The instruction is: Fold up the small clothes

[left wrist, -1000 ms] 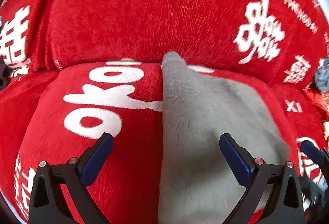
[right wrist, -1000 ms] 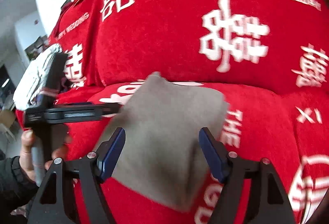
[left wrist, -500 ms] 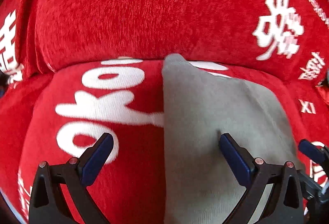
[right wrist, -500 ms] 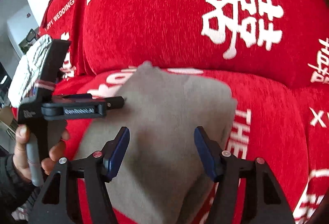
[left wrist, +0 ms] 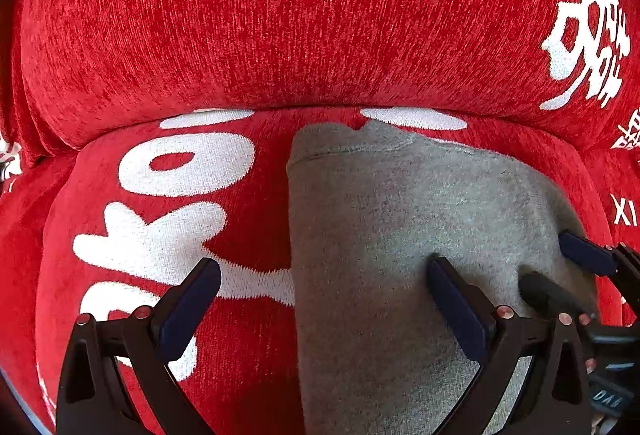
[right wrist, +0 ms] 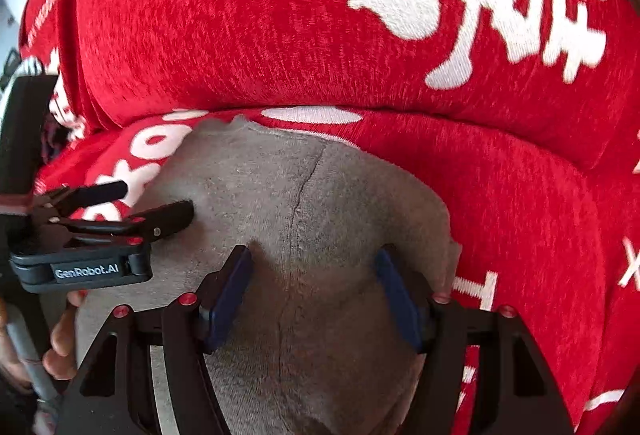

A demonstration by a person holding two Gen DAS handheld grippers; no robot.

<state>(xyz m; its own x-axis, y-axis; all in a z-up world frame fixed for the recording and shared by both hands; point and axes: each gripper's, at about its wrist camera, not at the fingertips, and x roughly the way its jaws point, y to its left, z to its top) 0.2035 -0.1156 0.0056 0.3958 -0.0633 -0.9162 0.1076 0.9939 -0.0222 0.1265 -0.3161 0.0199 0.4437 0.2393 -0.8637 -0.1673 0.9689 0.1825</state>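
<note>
Grey garment lies flat on the seat cushion of a red sofa w/ white lettering, its far edge up near the crease under the backrest. Looks already folded at least once: neat straight left edge, a hem line across the far end, and in the right wrist view a seam or crease running down its middle.

Left gripper: jaws wide apart, holding nothing. One finger sits over bare red cushion, the other on or just above the grey cloth, so it straddles the garment's left edge. Right gripper: jaws also apart, empty, both fingers low over the cloth either side of that centre crease; contact vs. hover can't be told for sure.

Handling, as a guess: light, soft knit, no stiffness, so it'll droop and bunch if lifted by one point. The sofa cover's fuzzy pile prob. grips it, so dragging may wrinkle it. Best hold is at edges or corners, pinching all layers together, e.g. the near corners, one per gripper, then carry them over toward the far hem. Mid-panel pinches would likely catch only the top layer and undo the fold.
</note>
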